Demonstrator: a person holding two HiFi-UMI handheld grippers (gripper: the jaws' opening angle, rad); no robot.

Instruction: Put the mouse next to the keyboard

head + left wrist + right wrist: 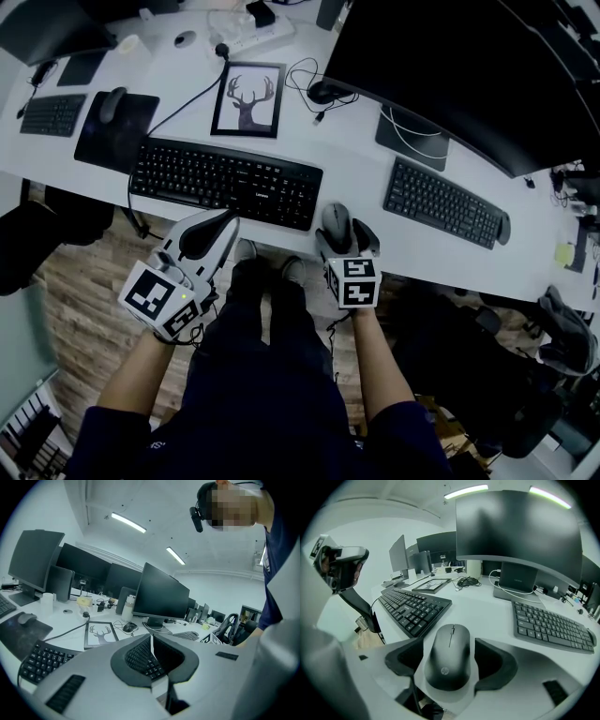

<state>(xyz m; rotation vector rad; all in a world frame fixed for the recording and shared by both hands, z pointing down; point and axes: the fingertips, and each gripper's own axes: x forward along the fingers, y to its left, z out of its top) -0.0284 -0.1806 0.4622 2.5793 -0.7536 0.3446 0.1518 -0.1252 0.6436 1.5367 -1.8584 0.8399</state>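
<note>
A black mouse lies on the white desk just off the right end of the black keyboard, near the desk's front edge. My right gripper stands open around it, one dark pad on each side of the mouse, with a thin strip of desk showing on the right side. In the right gripper view the keyboard runs off to the left. My left gripper hangs at the front edge below the keyboard, its pads pressed together with nothing in them.
A second keyboard lies to the right, under a large monitor. A framed deer picture and loose cables sit behind the main keyboard. At far left are a dark mouse pad with another mouse and a small keyboard.
</note>
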